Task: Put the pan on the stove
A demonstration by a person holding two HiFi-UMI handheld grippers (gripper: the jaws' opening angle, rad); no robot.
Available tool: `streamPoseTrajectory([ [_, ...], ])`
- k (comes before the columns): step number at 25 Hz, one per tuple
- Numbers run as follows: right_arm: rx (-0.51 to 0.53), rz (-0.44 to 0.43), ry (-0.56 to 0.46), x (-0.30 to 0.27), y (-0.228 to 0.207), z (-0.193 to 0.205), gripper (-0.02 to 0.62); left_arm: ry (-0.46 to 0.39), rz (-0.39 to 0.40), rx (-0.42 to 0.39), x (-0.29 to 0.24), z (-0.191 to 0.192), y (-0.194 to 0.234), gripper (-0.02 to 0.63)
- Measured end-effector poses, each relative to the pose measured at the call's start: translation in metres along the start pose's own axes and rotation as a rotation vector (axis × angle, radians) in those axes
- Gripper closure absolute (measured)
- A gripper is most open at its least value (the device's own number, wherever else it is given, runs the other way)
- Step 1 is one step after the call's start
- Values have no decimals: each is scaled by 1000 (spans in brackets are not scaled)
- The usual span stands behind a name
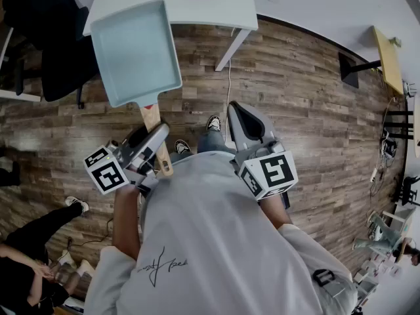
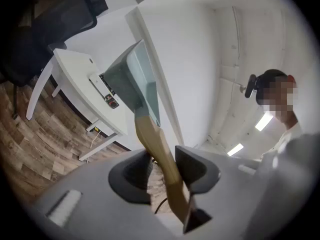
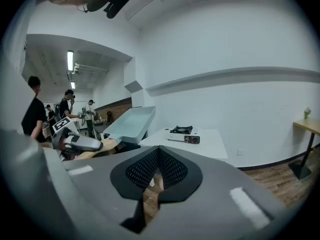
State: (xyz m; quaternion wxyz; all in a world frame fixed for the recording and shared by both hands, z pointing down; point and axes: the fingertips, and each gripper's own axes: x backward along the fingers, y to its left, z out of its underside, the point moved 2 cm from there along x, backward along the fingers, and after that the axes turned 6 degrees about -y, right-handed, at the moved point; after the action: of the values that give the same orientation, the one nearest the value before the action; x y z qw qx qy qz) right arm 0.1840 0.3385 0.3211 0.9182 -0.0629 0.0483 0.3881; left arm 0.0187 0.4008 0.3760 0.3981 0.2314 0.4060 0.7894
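Left claw [image 2: 165, 170] clamped on the wooden handle [image 2: 152, 141] of a pale blue square pan [image 1: 134, 51] held aloft near the white counter [image 3: 212, 144], right claw [image 3: 159, 176] pressed together and empty; a level carry to the far portable gas stove [image 3: 181, 133] looks key.

The left gripper [image 1: 152, 138] clasped the wooden handle [image 1: 151, 118] of a pale-blue square metal pan [image 1: 134, 51], which reached out ahead of its jaws towards a white table [image 1: 220, 4]. The grey right gripper [image 1: 241, 118] hovered just to its right.
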Motion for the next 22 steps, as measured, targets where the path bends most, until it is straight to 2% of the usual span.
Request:
streamPoseTrajectory([
  [6, -16, 9, 8, 4, 6, 1, 597, 24, -8, 12, 3, 5, 0, 411],
  [10, -5, -7, -21, 5, 11, -6, 597, 29, 25, 20, 2, 6, -2, 411],
  [14, -15, -2, -17, 5, 12, -3, 597, 40, 22, 6, 1, 10, -2, 411],
  [22, -22, 5, -1, -7, -9, -5, 597, 49, 29, 27, -18, 1, 8, 411],
])
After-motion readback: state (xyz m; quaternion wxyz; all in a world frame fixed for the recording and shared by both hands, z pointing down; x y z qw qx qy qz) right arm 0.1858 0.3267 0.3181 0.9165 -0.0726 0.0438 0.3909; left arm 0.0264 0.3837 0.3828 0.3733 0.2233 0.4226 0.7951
